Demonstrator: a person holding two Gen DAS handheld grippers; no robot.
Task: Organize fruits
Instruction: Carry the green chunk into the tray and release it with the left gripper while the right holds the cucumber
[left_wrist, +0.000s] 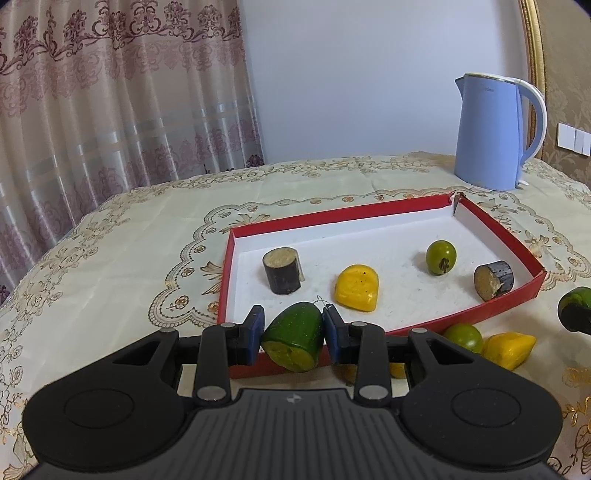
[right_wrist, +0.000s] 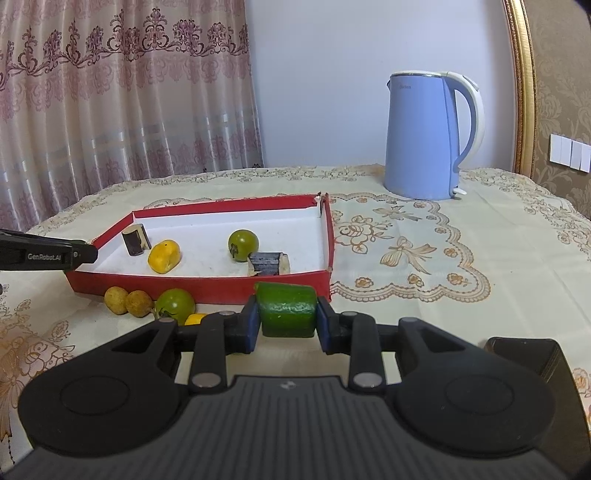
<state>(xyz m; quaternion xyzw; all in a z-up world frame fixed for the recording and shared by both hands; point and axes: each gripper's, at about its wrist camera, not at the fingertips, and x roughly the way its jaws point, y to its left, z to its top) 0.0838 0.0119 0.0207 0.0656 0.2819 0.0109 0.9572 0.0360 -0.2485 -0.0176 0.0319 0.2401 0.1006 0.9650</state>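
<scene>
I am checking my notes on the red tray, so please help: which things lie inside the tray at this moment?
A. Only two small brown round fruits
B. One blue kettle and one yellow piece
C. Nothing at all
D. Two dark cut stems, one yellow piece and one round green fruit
D: the red tray holds one upright dark stem piece, another on its side, a yellow piece and a round green fruit.

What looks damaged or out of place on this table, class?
The red tray has a torn far corner, its walls split apart. Two brown longans and a green tomato lie outside it.
</scene>
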